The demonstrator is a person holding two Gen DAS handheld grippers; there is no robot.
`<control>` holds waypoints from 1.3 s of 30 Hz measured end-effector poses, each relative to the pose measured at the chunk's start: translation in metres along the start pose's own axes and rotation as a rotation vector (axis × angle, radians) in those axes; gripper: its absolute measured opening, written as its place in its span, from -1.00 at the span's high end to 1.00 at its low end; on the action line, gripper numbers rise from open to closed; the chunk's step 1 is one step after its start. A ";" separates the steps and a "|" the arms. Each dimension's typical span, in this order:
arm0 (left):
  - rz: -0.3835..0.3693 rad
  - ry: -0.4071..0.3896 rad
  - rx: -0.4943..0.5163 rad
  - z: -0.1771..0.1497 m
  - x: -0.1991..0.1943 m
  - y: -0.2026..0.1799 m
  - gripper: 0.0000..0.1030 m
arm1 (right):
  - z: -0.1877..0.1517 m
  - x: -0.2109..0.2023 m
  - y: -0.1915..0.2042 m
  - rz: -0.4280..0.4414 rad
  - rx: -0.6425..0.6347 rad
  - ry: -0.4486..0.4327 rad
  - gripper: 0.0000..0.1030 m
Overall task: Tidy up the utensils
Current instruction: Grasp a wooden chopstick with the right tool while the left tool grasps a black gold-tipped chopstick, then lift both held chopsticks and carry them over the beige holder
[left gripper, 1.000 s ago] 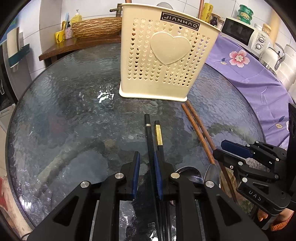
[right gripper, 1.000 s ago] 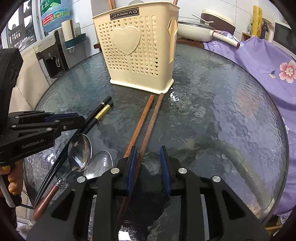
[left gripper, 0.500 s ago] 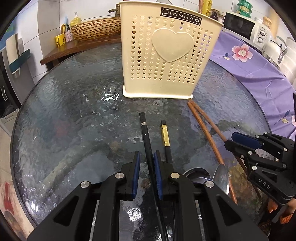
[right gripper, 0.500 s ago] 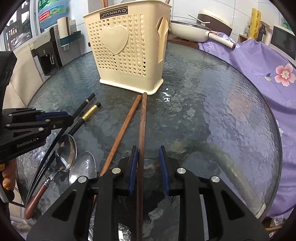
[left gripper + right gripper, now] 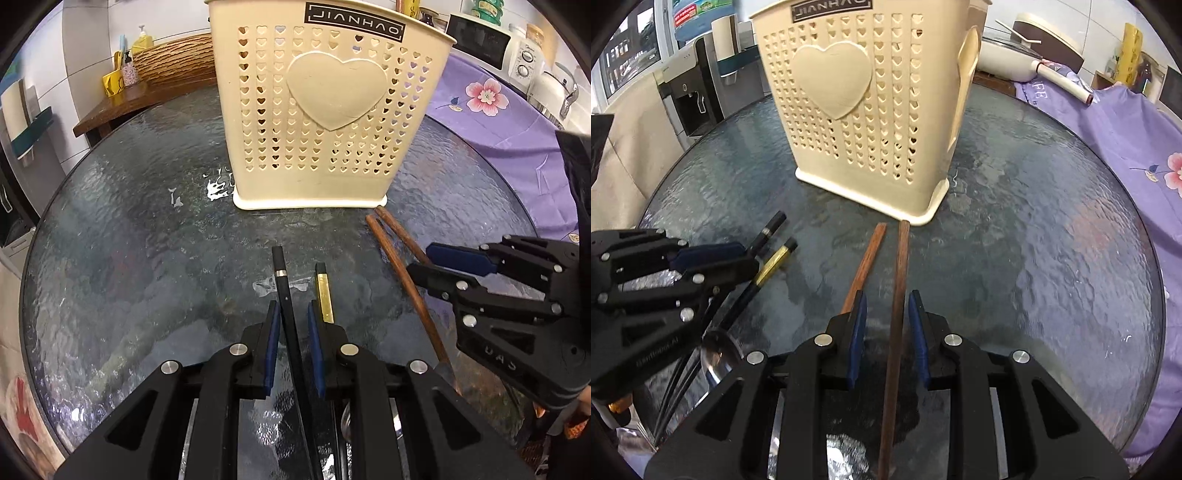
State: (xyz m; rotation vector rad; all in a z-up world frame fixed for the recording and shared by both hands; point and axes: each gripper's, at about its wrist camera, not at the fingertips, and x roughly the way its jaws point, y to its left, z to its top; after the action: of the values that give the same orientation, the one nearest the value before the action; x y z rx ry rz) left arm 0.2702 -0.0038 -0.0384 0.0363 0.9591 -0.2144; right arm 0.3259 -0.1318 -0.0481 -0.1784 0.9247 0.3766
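Note:
A cream perforated utensil holder with a heart on its front stands upright on the round glass table. My left gripper is shut on a black chopstick, whose tip points at the holder. Its gold-banded mate lies just to the right on the glass. My right gripper is shut on a brown wooden chopstick. The other brown chopstick lies beside it to the left. Each gripper shows in the other's view: right gripper, left gripper.
A metal spoon lies near the table's front edge under the left gripper. A purple flowered cloth covers a surface to the right. Behind the table are a wooden shelf, a microwave and a water dispenser.
Both grippers have come closer to the holder, which looks larger in each view. The black chopstick and the brown chopstick moved along with the grippers and parted from their mates.

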 end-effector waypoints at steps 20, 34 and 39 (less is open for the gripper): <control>0.019 -0.002 -0.011 0.005 0.003 0.004 0.84 | 0.019 0.014 -0.002 0.019 -0.062 0.026 0.85; 0.043 -0.005 -0.025 0.006 0.003 -0.002 0.86 | 0.013 0.013 -0.001 0.035 -0.065 -0.007 0.86; 0.035 -0.008 -0.040 0.007 0.004 0.001 0.86 | 0.011 0.013 0.001 0.039 -0.065 -0.020 0.86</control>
State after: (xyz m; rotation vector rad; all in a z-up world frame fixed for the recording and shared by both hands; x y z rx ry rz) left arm 0.2781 -0.0045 -0.0373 0.0157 0.9539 -0.1634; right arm 0.3406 -0.1242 -0.0523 -0.2158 0.8976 0.4438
